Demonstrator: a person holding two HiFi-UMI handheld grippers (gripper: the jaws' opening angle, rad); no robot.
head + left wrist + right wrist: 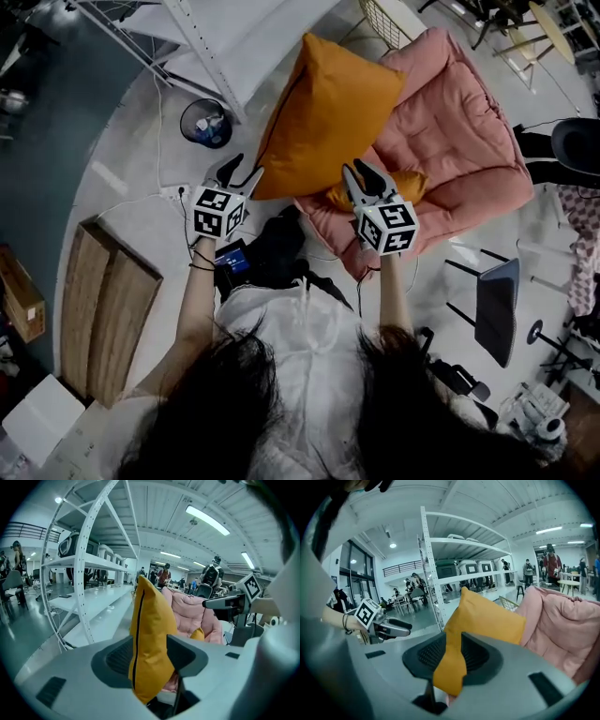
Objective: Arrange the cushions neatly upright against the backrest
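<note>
A big orange cushion (323,117) stands on edge at the left arm of a pink padded chair (450,141). My left gripper (242,173) is at its lower left corner. In the left gripper view the cushion (150,634) fills the gap between the spread jaws of that gripper (149,656), which stands open. My right gripper (367,178) is at the lower right corner. Its view shows the jaws (452,653) shut on a fold of the orange cushion (487,616). A smaller orange piece (411,185) lies on the pink seat (192,613).
A white shelf rack (216,47) stands behind the chair on the left, with a round bin (206,122) beside it. Wooden boards (108,319) lie on the floor at left. A black bag (277,248) sits at my feet. A dark stool (497,305) is at right.
</note>
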